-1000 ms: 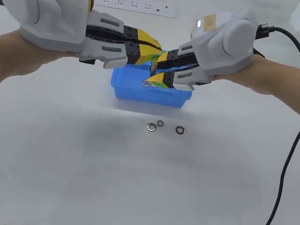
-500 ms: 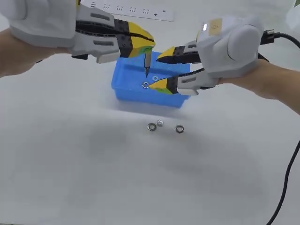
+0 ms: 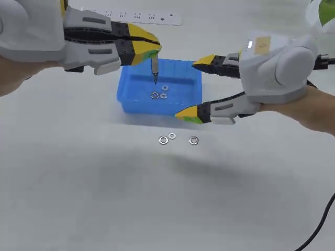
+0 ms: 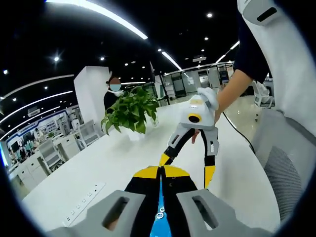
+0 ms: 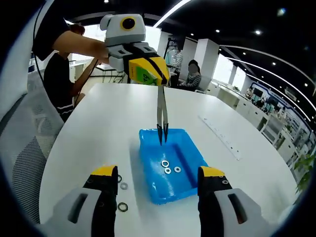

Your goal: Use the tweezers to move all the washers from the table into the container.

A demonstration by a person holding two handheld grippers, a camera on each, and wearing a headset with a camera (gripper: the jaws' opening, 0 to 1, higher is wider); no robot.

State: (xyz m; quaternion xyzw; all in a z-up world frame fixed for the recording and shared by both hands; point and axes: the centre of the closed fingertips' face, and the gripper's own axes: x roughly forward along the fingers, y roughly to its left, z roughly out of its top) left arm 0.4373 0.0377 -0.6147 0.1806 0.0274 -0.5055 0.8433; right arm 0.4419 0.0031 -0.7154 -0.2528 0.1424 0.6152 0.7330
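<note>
The left gripper [image 3: 152, 52] is found clamped on the tweezers [image 3: 155, 70], whose tips are held just above the floor of the blue container [image 3: 141, 107]; 3 deposited washers [image 3: 154, 95] are counted inside it; 3 loose washers [image 3: 163, 139] are noted on the table [image 3: 78, 183] just before it; the task is judged half done; the right gripper [image 3: 192, 89] is held wide open and empty; the tweezer tips appear bare, though too small to confirm.
</note>
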